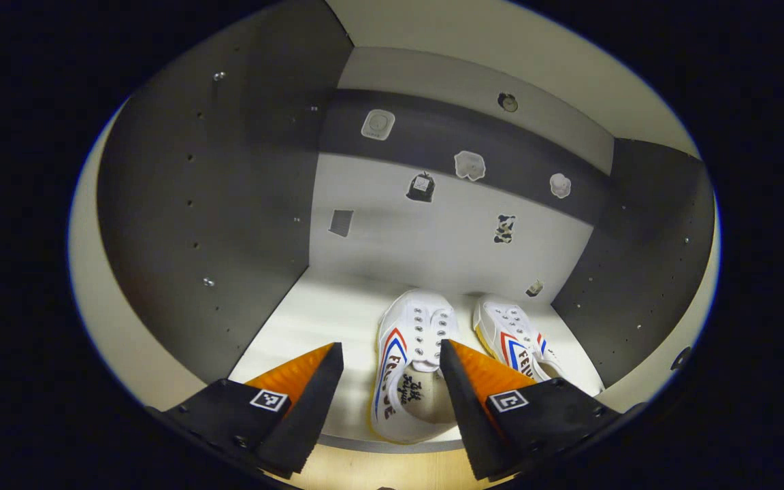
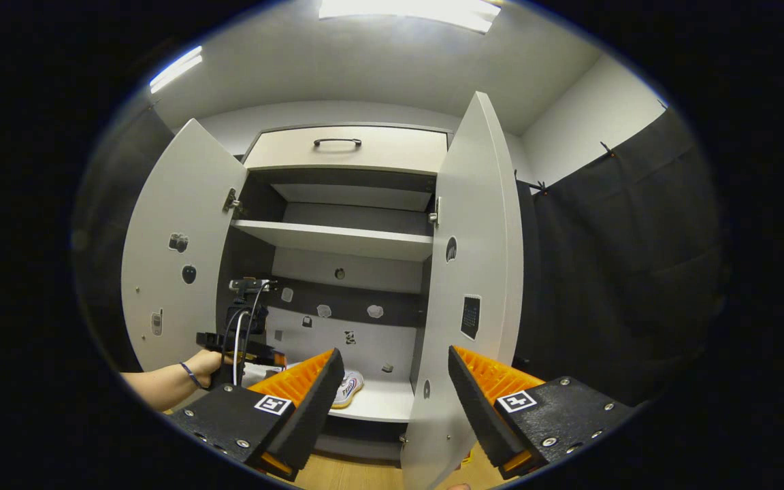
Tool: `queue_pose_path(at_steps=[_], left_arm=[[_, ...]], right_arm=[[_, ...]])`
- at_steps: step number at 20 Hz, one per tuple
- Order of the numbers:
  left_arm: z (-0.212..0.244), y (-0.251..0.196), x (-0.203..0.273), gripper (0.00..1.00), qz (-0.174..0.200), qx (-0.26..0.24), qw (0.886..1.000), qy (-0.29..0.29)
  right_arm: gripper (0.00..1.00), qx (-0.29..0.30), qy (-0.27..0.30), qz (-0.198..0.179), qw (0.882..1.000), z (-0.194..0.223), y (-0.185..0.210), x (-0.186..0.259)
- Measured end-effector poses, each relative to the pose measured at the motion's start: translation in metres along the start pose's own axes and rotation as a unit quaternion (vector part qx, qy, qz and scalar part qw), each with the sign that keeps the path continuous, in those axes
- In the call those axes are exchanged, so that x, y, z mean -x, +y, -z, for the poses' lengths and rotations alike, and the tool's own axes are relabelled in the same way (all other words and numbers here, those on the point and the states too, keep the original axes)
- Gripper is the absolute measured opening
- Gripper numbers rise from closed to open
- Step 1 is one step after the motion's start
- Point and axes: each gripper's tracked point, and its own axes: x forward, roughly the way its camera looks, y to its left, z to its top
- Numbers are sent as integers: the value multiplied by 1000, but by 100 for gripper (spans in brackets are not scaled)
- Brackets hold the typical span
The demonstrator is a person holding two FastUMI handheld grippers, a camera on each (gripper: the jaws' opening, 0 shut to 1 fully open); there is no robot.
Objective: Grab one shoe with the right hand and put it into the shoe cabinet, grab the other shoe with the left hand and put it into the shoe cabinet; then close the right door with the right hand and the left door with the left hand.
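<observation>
Both grippers' fingers spread empty, left gripper (image 1: 392,381) before two shoes (image 1: 409,364) (image 1: 511,337), right gripper (image 2: 395,388) before two open doors (image 2: 174,252) (image 2: 470,272).

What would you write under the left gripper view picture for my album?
Open left gripper facing two white sneakers side by side on the shoe cabinet's bottom shelf.

In the left gripper view, the near shoe (image 1: 409,367) has its heel side partly covered by the left claw's right finger (image 1: 463,401), and the far shoe (image 1: 511,337) is cut by the same finger. Small stickers (image 1: 470,165) on the cabinet's back wall are too small to make out. In the right gripper view, the right claw's left finger (image 2: 303,401) hides most of a shoe (image 2: 350,388).
</observation>
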Motion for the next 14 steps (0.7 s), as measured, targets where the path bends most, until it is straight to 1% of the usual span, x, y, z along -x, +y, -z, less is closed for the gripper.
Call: queue_pose_path(at_steps=[1,4,6,11,13,14], left_arm=[[-2,-1,11,99,2,-7,1000,-8],[-13,-8,50,97,10,-33,999,-40],[-26,-9,77,97,7,-51,996,-68],[-61,-26,159,98,38,-86,986,-138],[-73,-28,192,96,43,-94,981,-163],[-80,-29,208,97,47,-98,978,-175]], right_arm=[[94,-2,-2,-2,1000,-2,2,2],[94,-4,-6,-2,1000,-9,5,11],[94,-2,-8,-1,1000,-14,6,18],[94,3,-20,-1,1000,-29,11,35],[94,5,-24,2,1000,-34,10,40],[94,6,-27,4,1000,-37,8,43]])
